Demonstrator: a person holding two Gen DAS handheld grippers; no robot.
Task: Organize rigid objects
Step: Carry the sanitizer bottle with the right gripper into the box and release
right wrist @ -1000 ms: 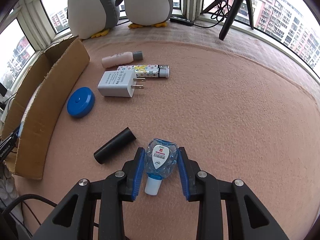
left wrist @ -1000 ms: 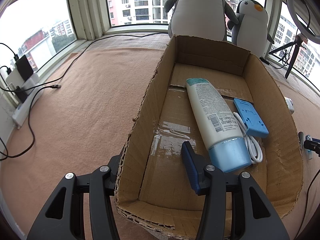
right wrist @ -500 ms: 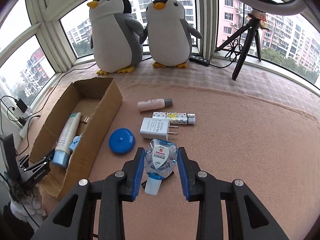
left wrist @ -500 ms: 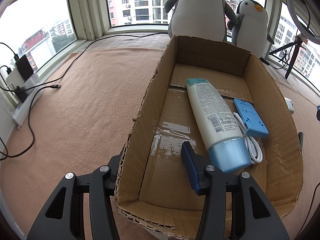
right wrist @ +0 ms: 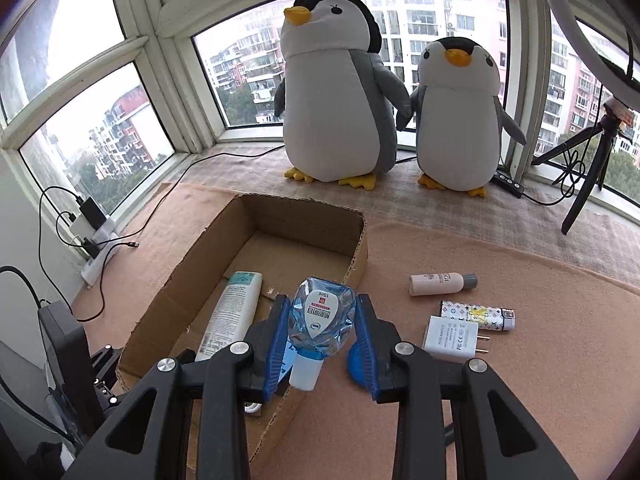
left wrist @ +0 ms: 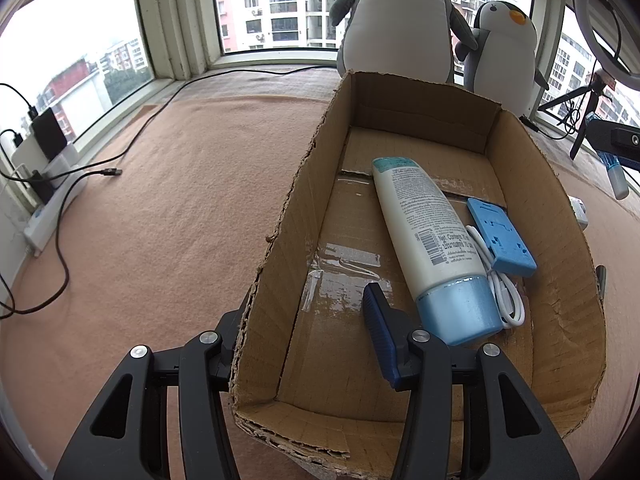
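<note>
straddling: left gripper [left wrist: 308,320] is spread wide across the left wall of the cardboard box [left wrist: 280,248], one finger outside, the blue-padded finger inside; it holds nothing.
box contents: white lotion tube [left wrist: 432,240] with light-blue cap lies lengthwise on the box floor; touching its right side, a coiled white cable [left wrist: 504,296] and a blue flat holder [left wrist: 500,236].
right gripper: right gripper [right wrist: 322,336] is clamped on a small clear-blue bottle [right wrist: 322,316], white cap pointing back toward the camera, label facing up.
bottle position: held in the air above the right wall of the box, near its front end.
right of box, on pink carpet: pink-white small bottle [right wrist: 442,283], patterned tube [right wrist: 478,314], white charger plug [right wrist: 452,338], all close together; a blue round thing [right wrist: 356,364] is mostly hidden behind the right finger.
background: two plush penguins [right wrist: 336,100] on the window ledge.
</note>
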